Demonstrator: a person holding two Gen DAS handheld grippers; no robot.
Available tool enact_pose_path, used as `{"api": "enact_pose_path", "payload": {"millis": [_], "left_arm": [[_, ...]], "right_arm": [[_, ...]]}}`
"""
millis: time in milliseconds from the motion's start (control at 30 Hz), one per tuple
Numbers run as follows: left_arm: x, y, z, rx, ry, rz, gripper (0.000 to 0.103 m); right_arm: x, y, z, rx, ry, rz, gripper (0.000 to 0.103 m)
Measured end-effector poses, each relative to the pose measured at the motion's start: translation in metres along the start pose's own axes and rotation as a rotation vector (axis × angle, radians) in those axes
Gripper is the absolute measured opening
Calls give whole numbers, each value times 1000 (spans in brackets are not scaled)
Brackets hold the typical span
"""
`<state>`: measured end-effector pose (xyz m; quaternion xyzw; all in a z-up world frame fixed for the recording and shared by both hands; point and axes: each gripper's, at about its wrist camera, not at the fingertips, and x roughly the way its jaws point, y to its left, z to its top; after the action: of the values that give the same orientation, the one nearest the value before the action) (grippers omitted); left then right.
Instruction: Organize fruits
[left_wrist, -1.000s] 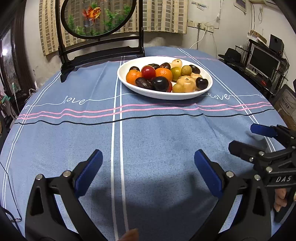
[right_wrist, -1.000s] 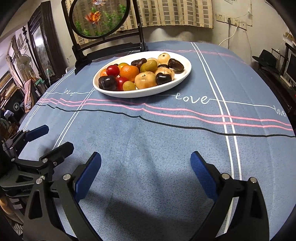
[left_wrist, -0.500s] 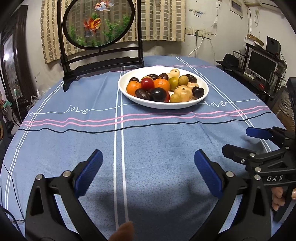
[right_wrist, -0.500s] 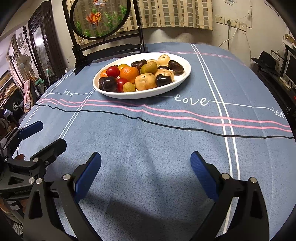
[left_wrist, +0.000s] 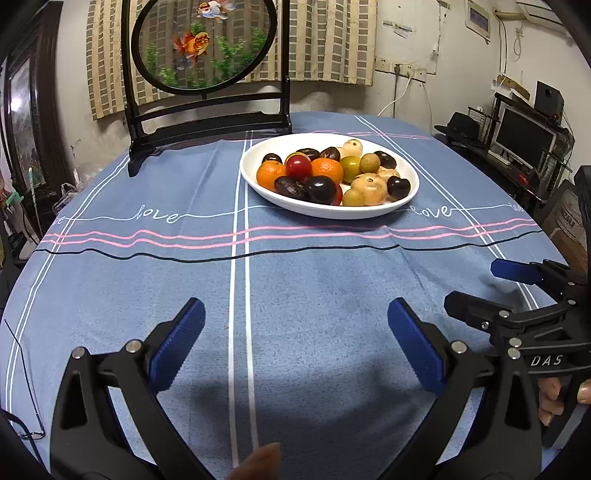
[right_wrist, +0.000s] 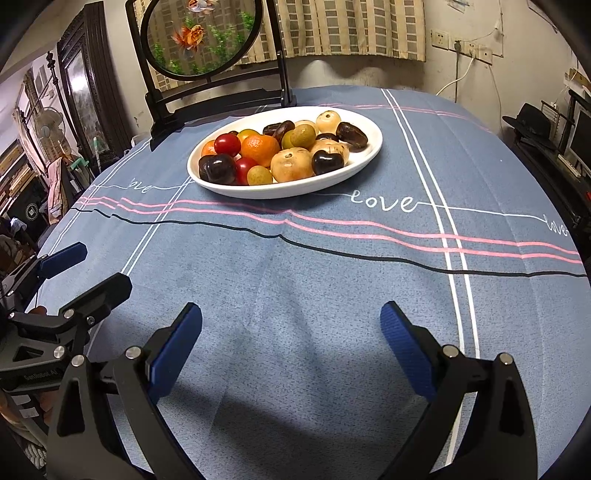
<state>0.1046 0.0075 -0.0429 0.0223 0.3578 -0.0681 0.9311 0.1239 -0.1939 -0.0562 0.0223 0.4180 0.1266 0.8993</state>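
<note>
Fruits (left_wrist: 328, 177) sit piled in a white plate (left_wrist: 369, 212) at the upper middle of the frame, far from both tools. The left tool (left_wrist: 295, 332) and right tool (right_wrist: 291, 332) are wide and hold nothing. They look small, round, smooth and likely to roll; pinch one gently across its middle.

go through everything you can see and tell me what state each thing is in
Left gripper: open, empty, above the cloth.
Right gripper: open, empty, above the cloth.
White plate: upright on the tablecloth, heaped with fruit.
Tablecloth: spread flat, slightly wrinkled.
Round fish screen: standing upright behind the plate.
</note>
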Motion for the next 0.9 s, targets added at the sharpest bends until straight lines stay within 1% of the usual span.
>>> {"api": "enact_pose_path", "payload": {"millis": [133,500,900], "left_arm": [[1,1,0,-3,5,9,101],[-1,-1,0,0,0,-12,101],[-1,-2,0,4,1,-7,101]], "right_arm": [[0,0,0,-1,1,-2,98],[2,2,-2,-9,7,-2,98],[2,3,-2,-9,8,-2,98]]}}
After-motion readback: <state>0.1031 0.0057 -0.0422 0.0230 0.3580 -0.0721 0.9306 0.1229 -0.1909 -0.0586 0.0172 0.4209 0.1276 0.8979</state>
